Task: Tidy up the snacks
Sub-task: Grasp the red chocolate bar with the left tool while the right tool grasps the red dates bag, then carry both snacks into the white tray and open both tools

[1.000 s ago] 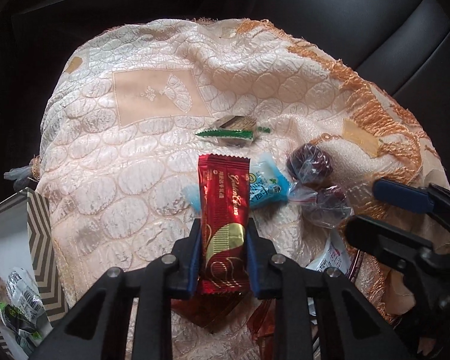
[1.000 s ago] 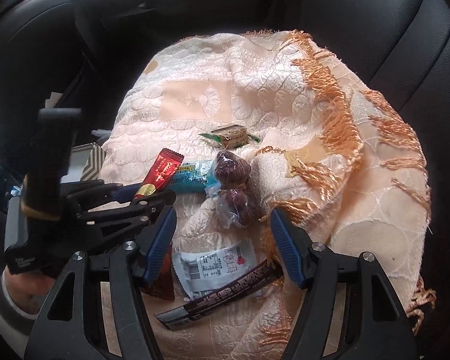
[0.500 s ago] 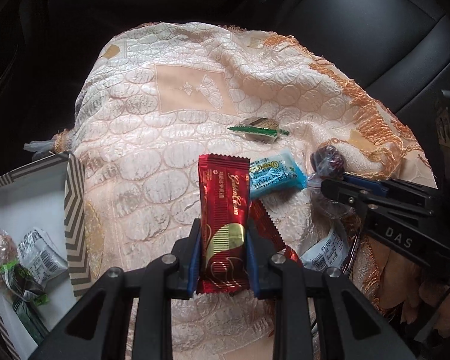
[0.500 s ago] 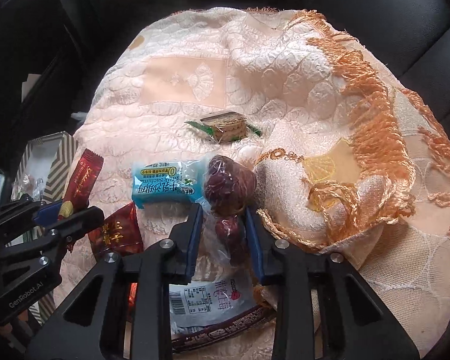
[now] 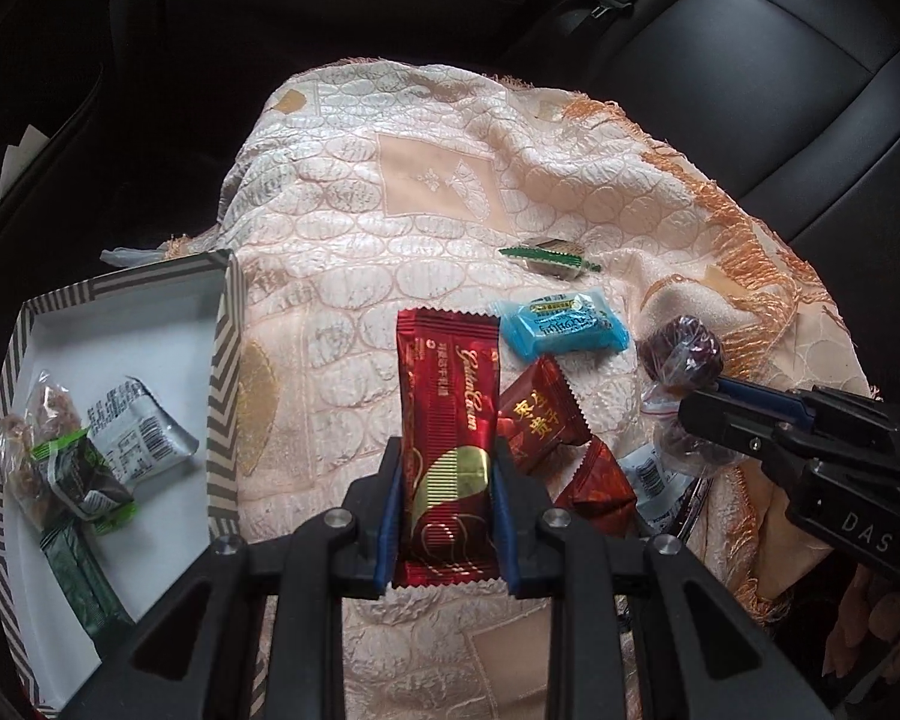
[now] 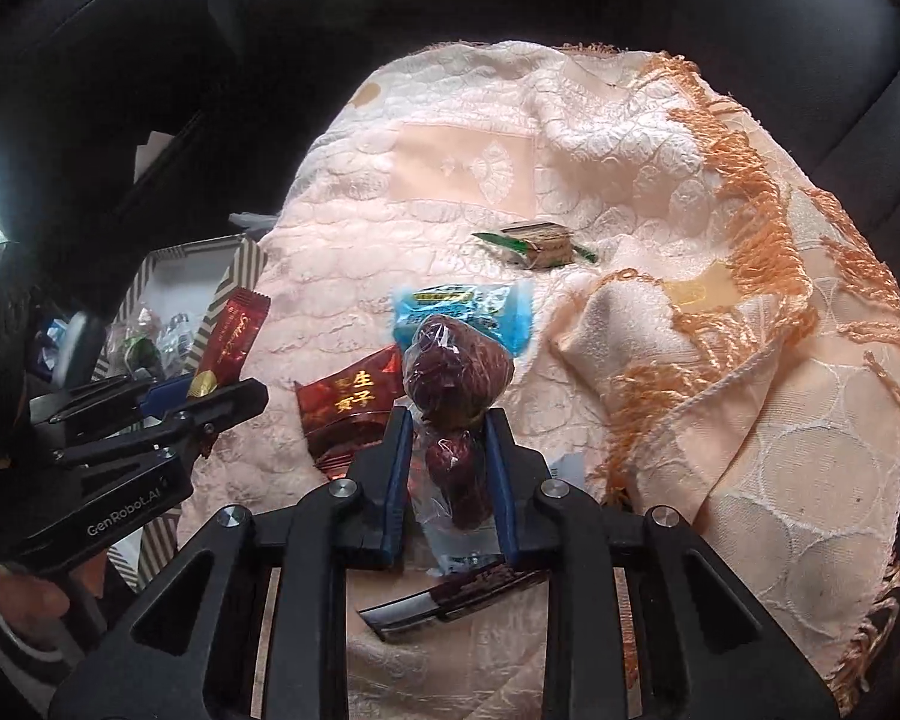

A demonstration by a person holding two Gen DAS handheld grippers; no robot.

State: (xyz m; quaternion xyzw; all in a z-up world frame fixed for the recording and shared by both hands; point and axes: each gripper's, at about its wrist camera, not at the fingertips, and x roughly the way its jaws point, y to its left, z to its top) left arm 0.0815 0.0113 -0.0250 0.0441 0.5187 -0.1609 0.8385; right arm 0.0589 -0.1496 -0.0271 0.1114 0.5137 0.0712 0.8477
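My left gripper [image 5: 448, 450] is shut on a long red wafer bar [image 5: 450, 396], held above the cream cloth [image 5: 390, 210] just right of the striped box [image 5: 120, 312]. In the right wrist view the left gripper [image 6: 210, 387] and its bar [image 6: 234, 330] sit at the left, before the box [image 6: 234, 276]. My right gripper [image 6: 448, 420] is shut on a clear bag of red dates [image 6: 456, 372], the larger date sticking out past the fingertips. From the left wrist view, the right gripper [image 5: 705, 399] and the dates [image 5: 681, 354] are at the right.
On the cloth lie a blue packet [image 5: 561, 324], two small red packets [image 5: 540, 420], a green-ended candy [image 5: 549, 255], a white packet [image 5: 648, 474] and a dark bar [image 6: 450, 594]. The box holds several wrapped snacks. Black car seats surround the cloth. A hand [image 6: 18, 594] holds the left gripper.
The right gripper's jaws went from wide open to closed on the bag of dates. The left gripper carried the red bar leftward, and the striped box came further into view.
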